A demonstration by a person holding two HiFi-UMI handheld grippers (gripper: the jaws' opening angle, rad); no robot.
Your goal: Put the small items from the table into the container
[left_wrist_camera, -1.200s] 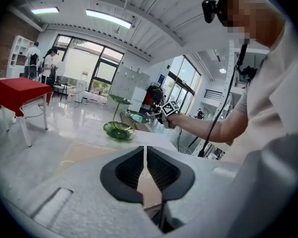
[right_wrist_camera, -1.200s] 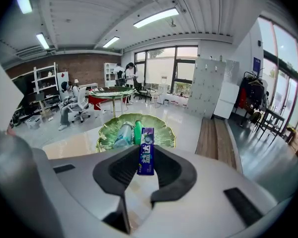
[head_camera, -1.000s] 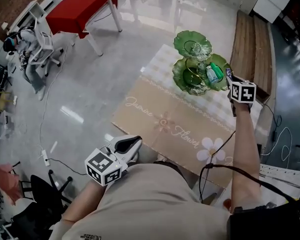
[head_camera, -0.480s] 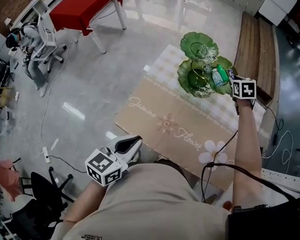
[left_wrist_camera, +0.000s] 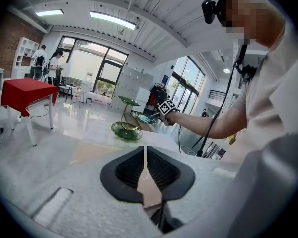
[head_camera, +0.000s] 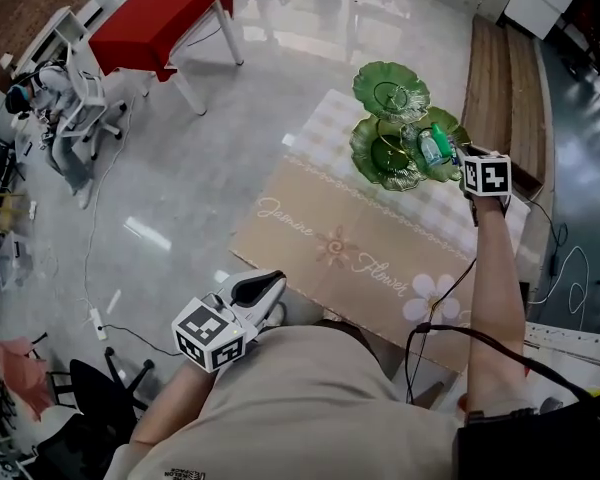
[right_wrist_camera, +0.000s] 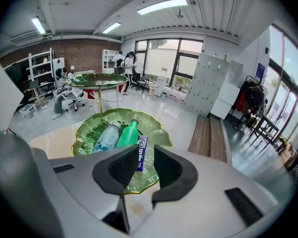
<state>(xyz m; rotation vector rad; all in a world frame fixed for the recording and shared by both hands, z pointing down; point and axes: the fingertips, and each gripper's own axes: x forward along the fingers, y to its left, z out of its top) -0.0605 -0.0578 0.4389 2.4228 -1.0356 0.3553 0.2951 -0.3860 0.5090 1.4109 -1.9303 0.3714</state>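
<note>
Tongs in my right hand [right_wrist_camera: 146, 165] stand spread above the near rim of the green leaf tray [right_wrist_camera: 156, 133], pinching nothing. Purple packet [right_wrist_camera: 141, 148] lies in that tray straight ahead of the gap, close to the left pad, its long axis running away from me, alongside a green bottle [right_wrist_camera: 128, 133] and a pale teal bottle [right_wrist_camera: 105, 137]. Left tongs [left_wrist_camera: 145, 165], pressed together and empty, hang well back from the tray, off the near edge of the tabletop [head_camera: 330, 238]. Upper tier [right_wrist_camera: 97, 80] rises behind the tray; I judge a straight pull-back unobstructed.
</note>
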